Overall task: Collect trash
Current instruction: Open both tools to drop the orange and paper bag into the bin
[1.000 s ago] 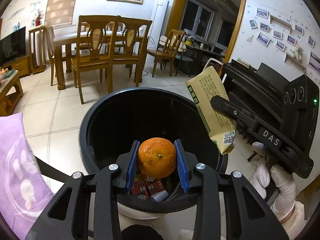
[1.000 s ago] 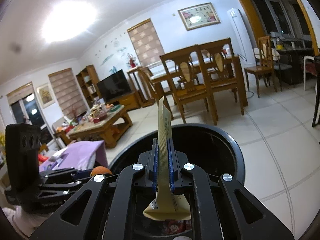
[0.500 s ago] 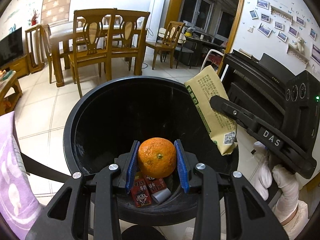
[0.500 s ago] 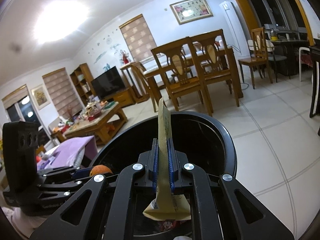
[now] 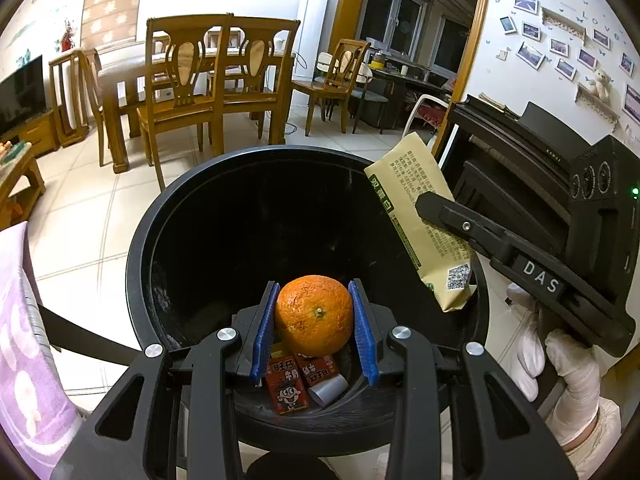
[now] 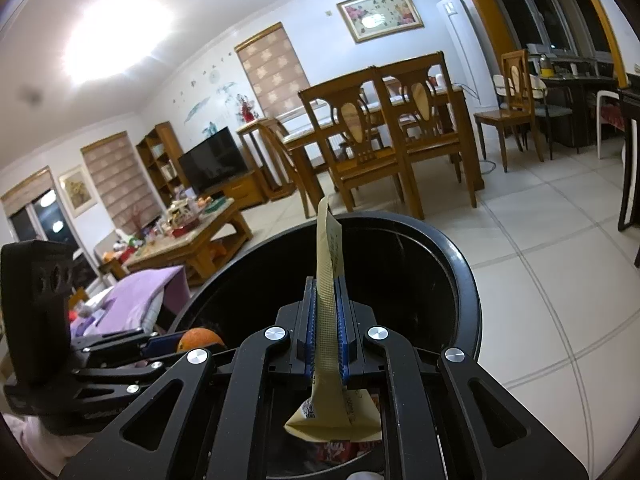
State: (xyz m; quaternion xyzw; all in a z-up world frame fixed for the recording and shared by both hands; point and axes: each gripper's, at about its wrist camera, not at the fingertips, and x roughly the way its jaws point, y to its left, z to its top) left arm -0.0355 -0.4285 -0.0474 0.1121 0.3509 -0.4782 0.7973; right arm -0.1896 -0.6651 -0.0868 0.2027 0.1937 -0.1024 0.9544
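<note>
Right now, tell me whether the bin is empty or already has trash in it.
Not empty. The bin already holds two red cartons and a small white cup at its bottom. The orange is still gripped above them.

Left gripper [image 5: 315,334] fingers clamped, partly apart; right gripper [image 6: 325,330] fingers pinched nearly together.

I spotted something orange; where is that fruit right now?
The orange sits clamped in the left gripper, above the black bin.
</note>
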